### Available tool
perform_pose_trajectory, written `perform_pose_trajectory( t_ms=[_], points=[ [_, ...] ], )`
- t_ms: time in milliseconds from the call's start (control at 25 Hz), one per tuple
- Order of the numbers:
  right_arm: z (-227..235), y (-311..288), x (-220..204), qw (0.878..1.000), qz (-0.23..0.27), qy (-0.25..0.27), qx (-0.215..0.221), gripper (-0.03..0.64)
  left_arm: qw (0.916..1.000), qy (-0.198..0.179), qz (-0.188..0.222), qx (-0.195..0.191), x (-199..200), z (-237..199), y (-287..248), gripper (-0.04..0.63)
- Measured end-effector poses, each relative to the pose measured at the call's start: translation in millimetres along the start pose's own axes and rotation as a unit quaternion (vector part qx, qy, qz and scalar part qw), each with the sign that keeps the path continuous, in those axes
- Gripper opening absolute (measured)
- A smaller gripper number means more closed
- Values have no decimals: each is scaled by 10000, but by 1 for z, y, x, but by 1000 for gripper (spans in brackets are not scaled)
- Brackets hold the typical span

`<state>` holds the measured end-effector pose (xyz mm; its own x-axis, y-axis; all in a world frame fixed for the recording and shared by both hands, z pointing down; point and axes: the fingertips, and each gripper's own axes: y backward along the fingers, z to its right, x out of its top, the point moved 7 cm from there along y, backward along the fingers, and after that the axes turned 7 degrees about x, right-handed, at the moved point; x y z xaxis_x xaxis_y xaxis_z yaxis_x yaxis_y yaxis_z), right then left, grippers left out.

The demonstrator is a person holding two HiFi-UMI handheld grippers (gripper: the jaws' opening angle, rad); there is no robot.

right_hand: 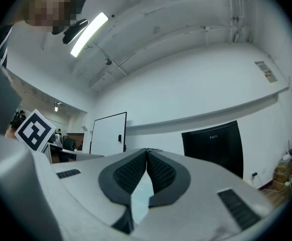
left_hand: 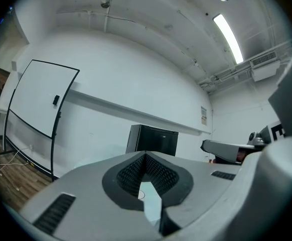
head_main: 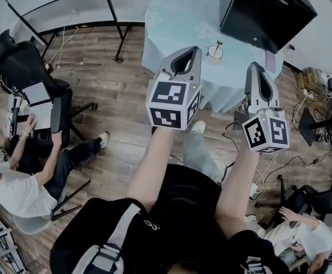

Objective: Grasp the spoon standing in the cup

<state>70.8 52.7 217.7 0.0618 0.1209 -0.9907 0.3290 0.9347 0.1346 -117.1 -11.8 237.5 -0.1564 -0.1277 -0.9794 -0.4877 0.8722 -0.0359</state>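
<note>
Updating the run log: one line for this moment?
left claw: shut, empty | right claw: shut, empty | spoon: in cup on table, ungrasped

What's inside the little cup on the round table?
A spoon stands in the cup, and its handle sticks out above the rim. The cup is too small in the head view to tell whether anything else is inside.

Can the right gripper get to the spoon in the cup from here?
Probably yes: nothing stands between the right gripper and the spoon in the cup, but its jaws are shut and must open first.
</note>
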Motion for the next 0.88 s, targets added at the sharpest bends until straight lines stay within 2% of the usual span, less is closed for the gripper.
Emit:
perform_pose_trajectory(
  t_ms=[280,440,640,840,880],
  points=[
    [30,-44,-28,9994,-47,-326,110,8,9997,-101,-223,61,-14,-15,-46,14],
    [59,-69,-50,9985,-263,-462,147,22,9990,-142,-429,18,-30,-14,-88,14],
    [103,-85,-82,9959,-565,-701,2,23,9976,-35,-691,-93,-59,-6,-135,14],
    [144,-109,-109,9929,-821,-857,36,23,9953,29,-965,-64,-82,-4,-187,14],
    [152,-117,-112,9923,-850,-891,89,48,9952,32,-980,-43,-83,-4,-198,14]
  ],
)
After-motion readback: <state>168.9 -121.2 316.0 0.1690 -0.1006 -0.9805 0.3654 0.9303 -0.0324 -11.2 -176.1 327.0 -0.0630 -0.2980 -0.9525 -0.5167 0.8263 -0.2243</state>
